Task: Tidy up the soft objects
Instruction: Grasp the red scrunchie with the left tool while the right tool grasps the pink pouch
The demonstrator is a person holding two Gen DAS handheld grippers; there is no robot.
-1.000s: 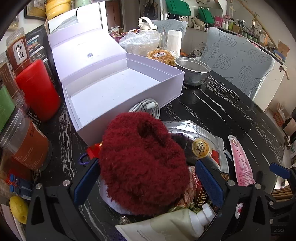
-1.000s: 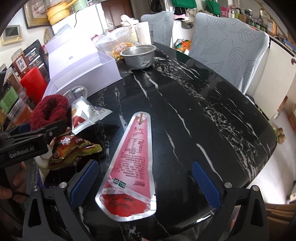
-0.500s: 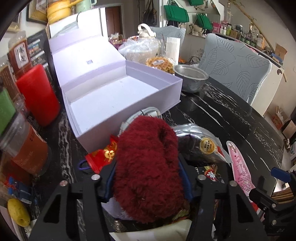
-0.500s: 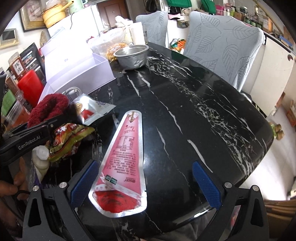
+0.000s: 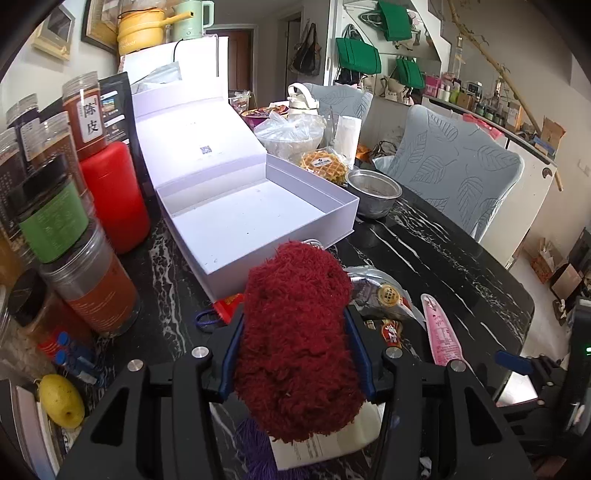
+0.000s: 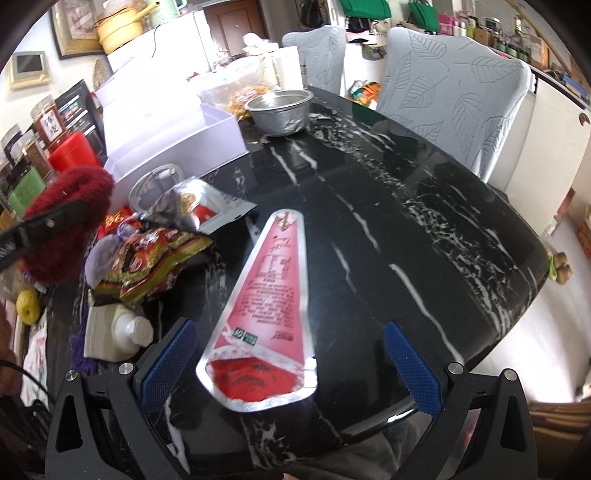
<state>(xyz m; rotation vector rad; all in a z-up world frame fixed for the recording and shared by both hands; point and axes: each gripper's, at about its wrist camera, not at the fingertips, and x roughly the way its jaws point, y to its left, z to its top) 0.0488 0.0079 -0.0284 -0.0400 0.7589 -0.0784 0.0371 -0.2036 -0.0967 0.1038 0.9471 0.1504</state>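
Left claw (image 5: pixel 293 354) closing, pinching dark red fluffy woolly bundle (image 5: pixel 295 339), lifted clear of the clutter. Ahead of it: open white cardboard box (image 5: pixel 332 225), nothing inside yet. Right claw (image 6: pixel 290 363) spread, idle over pink cone-shaped foil packet (image 6: pixel 267 306). Sorting barely begun.

Home dining room, lived-in. Black marble bench (image 6: pixel 369 206) flanked by leaf-patterned covered chairs (image 5: pixel 458 173); fridge (image 5: pixel 192 70) topped with a yellow pot (image 5: pixel 142 27) and kettle (image 5: pixel 188 18); green tote bags (image 5: pixel 356 55) hung on the wall; food jars (image 5: pixel 86 110), snack packets (image 6: pixel 155 254), steel bowl (image 6: pixel 280 110).
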